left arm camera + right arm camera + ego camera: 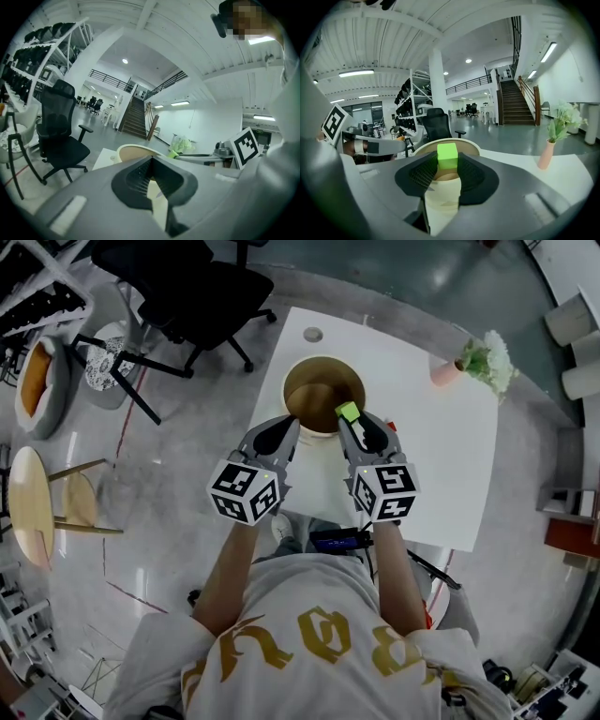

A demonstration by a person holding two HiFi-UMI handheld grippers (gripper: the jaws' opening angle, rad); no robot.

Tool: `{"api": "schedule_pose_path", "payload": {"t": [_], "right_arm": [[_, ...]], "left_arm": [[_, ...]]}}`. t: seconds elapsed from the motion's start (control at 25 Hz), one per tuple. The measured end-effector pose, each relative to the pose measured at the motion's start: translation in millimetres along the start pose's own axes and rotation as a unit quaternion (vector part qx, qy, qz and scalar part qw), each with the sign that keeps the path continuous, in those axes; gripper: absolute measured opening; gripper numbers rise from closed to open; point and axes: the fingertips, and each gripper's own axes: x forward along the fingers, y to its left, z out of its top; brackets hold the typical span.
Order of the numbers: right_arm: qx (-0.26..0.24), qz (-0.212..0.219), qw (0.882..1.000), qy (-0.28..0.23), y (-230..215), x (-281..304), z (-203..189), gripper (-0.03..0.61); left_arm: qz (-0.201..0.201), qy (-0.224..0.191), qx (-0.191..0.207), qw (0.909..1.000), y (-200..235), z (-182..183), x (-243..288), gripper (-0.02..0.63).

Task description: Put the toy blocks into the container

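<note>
Right gripper (pixel 353 427): is pinching the green toy block (pixel 349 412) over the container's near right rim.
Left gripper (pixel 284 430): is hovering alongside, jaws together, empty.
Container (pixel 324 359): is sitting on the white table (pixel 441 442).

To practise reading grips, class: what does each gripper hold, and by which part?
The right gripper clamps the green block by two opposite side faces. The left gripper, jaws together, holds nothing.

The only writing I can find is the large gold lettering across the back of my shirt (pixel 319 652) at the lower centre of the head view, too bent to read surely, while the square markers (pixel 246 490) on my tongs' cubes bear patterns, not words.
</note>
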Motion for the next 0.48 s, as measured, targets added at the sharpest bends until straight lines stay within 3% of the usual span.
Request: {"api": "schedule_pose_path", "payload": {"t": [0.48], "right_arm": [[-0.003,0.012,1.0,0.01,6.8,10.2,-7.5,0.167]], "left_arm": [[0.013,0.016,0.011,0.9997,10.1,-8.3,0.3,0.001]]}}
